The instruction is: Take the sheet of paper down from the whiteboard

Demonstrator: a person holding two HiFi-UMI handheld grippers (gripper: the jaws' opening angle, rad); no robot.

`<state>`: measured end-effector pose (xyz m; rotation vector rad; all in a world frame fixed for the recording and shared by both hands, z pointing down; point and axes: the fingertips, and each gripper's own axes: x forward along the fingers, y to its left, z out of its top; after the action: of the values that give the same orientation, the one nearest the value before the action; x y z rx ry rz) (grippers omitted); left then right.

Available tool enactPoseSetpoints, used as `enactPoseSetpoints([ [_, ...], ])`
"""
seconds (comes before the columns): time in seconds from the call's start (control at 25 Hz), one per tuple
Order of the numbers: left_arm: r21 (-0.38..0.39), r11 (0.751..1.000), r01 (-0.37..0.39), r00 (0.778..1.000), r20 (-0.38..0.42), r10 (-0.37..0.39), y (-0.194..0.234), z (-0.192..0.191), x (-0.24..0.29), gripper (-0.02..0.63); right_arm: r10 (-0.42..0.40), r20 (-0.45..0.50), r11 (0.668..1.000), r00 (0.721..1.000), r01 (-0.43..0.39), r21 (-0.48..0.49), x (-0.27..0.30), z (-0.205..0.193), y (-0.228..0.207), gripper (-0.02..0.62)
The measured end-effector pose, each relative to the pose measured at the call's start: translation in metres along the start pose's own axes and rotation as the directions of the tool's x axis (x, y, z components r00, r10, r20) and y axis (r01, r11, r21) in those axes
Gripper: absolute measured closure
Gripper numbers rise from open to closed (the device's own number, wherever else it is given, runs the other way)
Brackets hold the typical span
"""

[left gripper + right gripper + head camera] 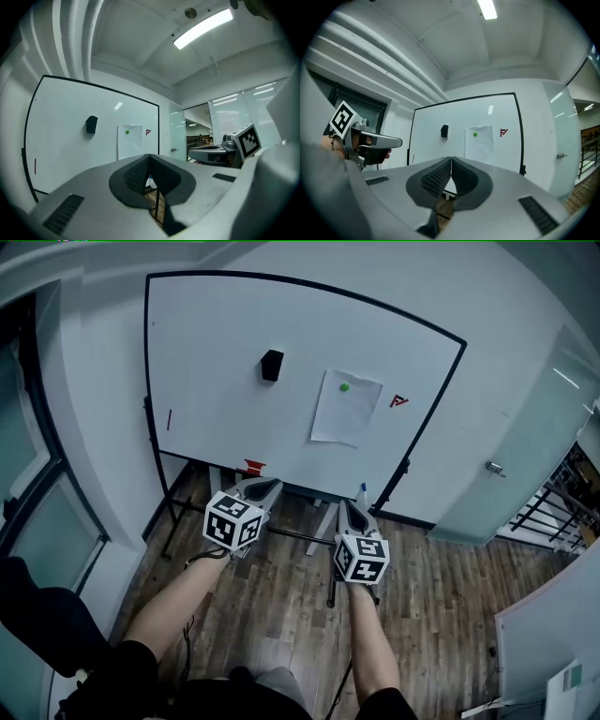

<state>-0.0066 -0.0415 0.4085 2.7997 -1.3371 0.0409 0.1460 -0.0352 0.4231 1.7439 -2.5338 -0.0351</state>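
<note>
While sheet of paper hangs centre-right under green magnet, left gripper and right gripper, both closed empty, should open first.

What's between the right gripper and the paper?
Nothing blocks it. In the right gripper view the paper shows clear above the shut right gripper. In the head view only floor and bare whiteboard lie between.

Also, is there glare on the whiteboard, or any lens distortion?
Head view: the whiteboard frame bows, no glare. Left gripper view: a small bright streak on the board, black corners. Right gripper view: a similar streak, black corners.
</note>
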Motion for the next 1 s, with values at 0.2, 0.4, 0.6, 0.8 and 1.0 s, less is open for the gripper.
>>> enactPoseSetpoints([
  [0.2, -0.009, 1.0, 0.002, 1.0, -0.008, -0.002, 0.02, -0.006, 0.033, 0.584, -0.006, -0.003, 1.0, 1.0, 0.006, 0.012, 0.033, -0.007, -0.019, 0.571],
  [0.4, -0.001, 1.0, 0.0, 1.0, -0.014, 0.0, 0.048, -0.009, 0.072, 0.584, -0.004, 0.004, 1.0, 1.0, 0.004, 0.017, 0.079, -0.01, -0.039, 0.571],
  [0.6, 0.009, 1.0, 0.001, 1.0, -0.02, -0.001, 0.085, -0.003, 0.12, 0.584, -0.006, 0.013, 1.0, 1.0, 0.005, 0.019, 0.135, -0.004, -0.063, 0.571],
  [0.8, 0.005, 1.0, -0.001, 1.0, -0.009, 0.001, 0.121, 0.01, 0.17, 0.584, 0.0, 0.018, 1.0, 1.0, 0.0, 0.009, 0.191, 0.006, -0.088, 0.571],
  [1.0, 0.012, 1.0, -0.002, 1.0, -0.015, 0.002, 0.149, 0.019, 0.218, 0.584, 0.007, 0.025, 1.0, 1.0, -0.007, 0.006, 0.239, 0.017, -0.111, 0.571],
])
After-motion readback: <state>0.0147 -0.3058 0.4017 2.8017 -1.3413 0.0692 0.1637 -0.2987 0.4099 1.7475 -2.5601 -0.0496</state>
